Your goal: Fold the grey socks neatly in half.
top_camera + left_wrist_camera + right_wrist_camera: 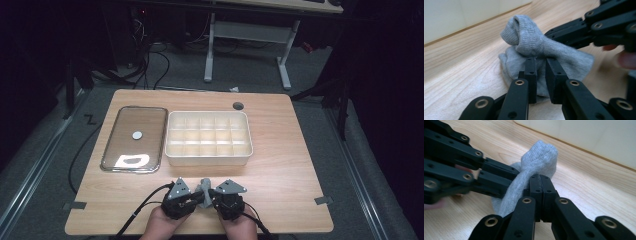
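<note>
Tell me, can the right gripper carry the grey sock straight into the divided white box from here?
Probably yes. The right gripper is shut on the grey sock, and bare tabletop lies between it and the open white box. The left gripper, jaws slightly apart, has sock between them and must let go first.

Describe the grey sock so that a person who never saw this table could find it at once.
Start at the white divided tray on the wooden table, then come toward the near edge. There the grey sock sits bunched between the two black grippers. It is the sole soft fabric item there.
</note>
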Tool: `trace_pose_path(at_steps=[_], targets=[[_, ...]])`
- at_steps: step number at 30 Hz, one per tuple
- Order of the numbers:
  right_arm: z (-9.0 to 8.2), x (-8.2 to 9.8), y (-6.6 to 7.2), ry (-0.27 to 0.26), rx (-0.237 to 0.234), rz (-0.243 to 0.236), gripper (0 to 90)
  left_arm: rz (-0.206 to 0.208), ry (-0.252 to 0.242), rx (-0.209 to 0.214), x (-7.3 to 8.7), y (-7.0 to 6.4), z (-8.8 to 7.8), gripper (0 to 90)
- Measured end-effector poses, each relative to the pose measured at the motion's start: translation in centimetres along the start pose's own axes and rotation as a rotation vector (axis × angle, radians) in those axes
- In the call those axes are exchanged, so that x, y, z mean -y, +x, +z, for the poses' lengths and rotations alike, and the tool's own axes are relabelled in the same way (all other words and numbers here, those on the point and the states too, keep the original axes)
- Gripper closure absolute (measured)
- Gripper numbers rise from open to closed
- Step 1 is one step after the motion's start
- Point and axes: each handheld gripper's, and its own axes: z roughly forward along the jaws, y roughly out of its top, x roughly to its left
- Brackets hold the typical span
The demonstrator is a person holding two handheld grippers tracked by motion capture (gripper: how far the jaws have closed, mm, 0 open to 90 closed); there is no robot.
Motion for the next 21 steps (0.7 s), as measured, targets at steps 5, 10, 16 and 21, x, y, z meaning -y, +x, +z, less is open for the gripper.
trace_pose_path(at_steps=[5,10,16,21], targets=[[0.0,0.1,-0.2,-0.001,-0.001,0.002,90.0,-0.029,-0.095,0.015,-0.5,0.4,-1.9,77.1],[-0.1,0.2,-0.2,-0.003,-0.006,0.005,90.0,-0.053,-0.096,-0.092,-0.2,2.0,-3.5,78.8],[-0.4,0.1,-0.2,-0.001,-0.007,0.001,90.0,-0.021,0.085,-0.134,0.8,1.7,-1.8,83.4],[-0.3,-0.2,0.4,0.002,-0.008,-0.019,90.0,0.001,0.090,-0.118,0.7,0.7,-1.2,84.7]])
